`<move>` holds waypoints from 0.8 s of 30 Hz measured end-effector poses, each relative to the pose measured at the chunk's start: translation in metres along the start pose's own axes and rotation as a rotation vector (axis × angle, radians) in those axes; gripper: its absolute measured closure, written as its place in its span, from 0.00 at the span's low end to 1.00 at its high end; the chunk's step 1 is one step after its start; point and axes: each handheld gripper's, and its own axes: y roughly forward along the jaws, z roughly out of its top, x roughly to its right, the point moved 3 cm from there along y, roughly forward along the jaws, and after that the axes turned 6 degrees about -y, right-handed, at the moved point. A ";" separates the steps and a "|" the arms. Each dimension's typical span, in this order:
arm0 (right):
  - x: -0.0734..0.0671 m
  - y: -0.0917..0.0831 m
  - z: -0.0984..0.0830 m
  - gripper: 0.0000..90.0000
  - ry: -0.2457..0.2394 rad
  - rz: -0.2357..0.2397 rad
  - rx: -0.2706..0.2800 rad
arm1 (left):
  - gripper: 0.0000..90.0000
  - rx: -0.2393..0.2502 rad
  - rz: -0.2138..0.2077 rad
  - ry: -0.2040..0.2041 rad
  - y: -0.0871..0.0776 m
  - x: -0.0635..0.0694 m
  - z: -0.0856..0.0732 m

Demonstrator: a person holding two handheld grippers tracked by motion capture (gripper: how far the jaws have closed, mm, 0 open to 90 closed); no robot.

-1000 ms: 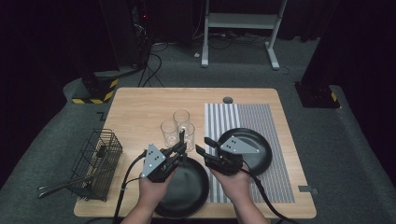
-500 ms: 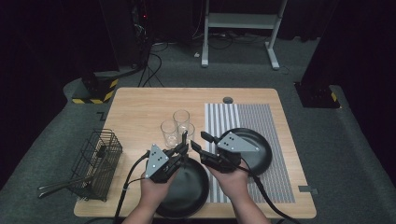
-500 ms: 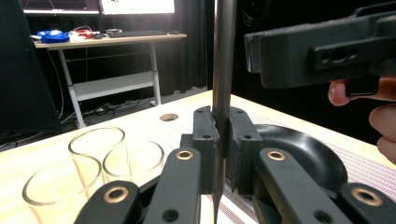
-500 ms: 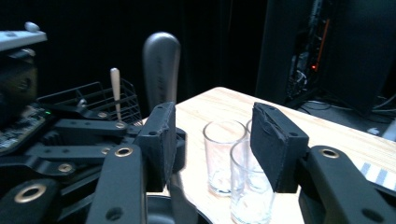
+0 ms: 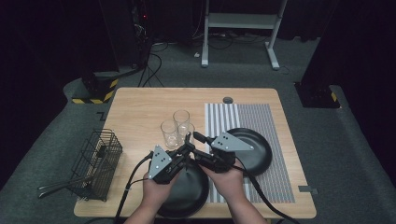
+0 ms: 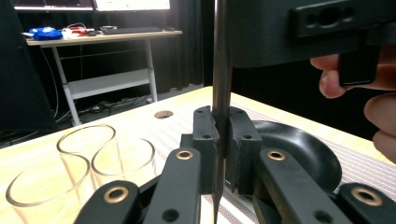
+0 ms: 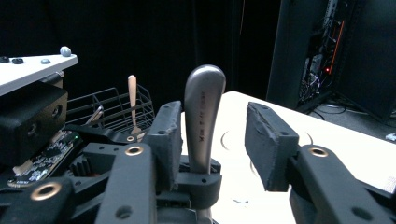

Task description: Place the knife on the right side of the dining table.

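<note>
My left gripper (image 6: 222,121) is shut on a metal cutlery piece (image 6: 222,70) and holds it upright, edge-on between the pads. Its rounded handle (image 7: 203,107) stands between the jaws of my right gripper (image 7: 215,126). Those jaws have just been closing; one pad lies beside the handle, the other stands clear of it. From above, the left gripper (image 5: 186,142) and right gripper (image 5: 198,147) meet over the near black pan (image 5: 187,196).
Three clear glasses (image 5: 175,127) stand just beyond the grippers. A second black pan (image 5: 254,147) lies on the striped mat (image 5: 261,116). A wire basket (image 5: 98,161) with utensils (image 7: 133,102) sits at the table's left edge.
The right gripper has risen slightly and closed in on the left one. Its jaws now straddle the handle's upper end. The left gripper has stayed put.
</note>
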 end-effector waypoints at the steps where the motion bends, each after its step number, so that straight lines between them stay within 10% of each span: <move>1: 0.000 0.000 0.000 0.66 0.000 0.002 0.000 | 0.92 0.001 -0.002 0.000 0.000 0.001 0.000; 24: -0.007 0.003 0.009 0.81 -0.026 0.027 0.015 | 0.92 0.017 -0.011 0.005 -0.002 0.005 0.000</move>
